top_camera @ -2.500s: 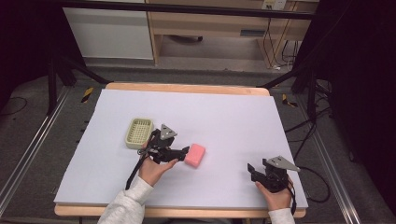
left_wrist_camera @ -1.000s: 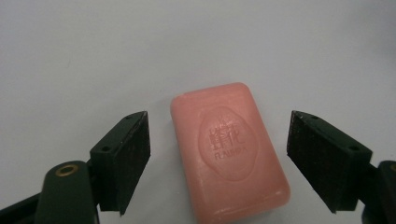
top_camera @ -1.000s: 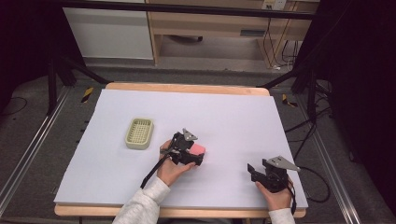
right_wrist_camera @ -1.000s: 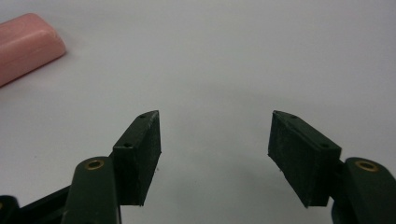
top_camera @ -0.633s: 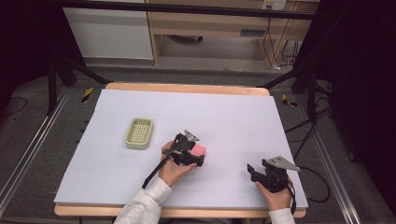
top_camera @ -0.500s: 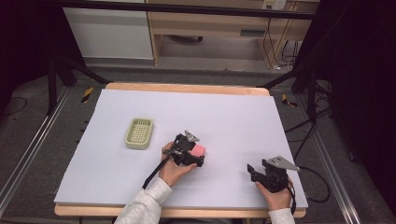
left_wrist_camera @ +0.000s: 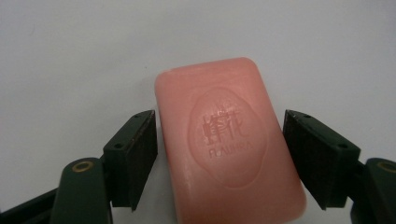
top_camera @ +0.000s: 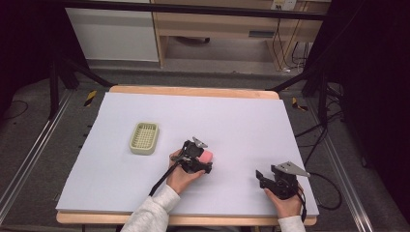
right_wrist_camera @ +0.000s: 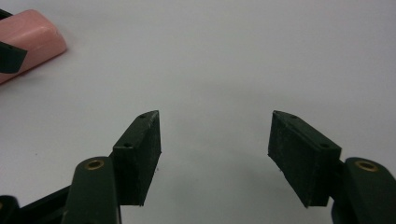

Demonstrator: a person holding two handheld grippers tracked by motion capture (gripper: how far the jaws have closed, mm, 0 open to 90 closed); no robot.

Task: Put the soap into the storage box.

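The pink soap bar (left_wrist_camera: 228, 144) is showing an oval stamp pressed into its top face, carrying raised characters too blurred to make out, and below them letters reading roughly "FLAURRA".

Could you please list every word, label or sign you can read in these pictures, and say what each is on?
"FLAURRA" or similar, embossed on the pink soap bar, in the oval stamp; the letters are soft, so the spelling is uncertain.
Embossed characters above it in the same stamp: too blurred to read.
Nothing readable on the green soap dish.
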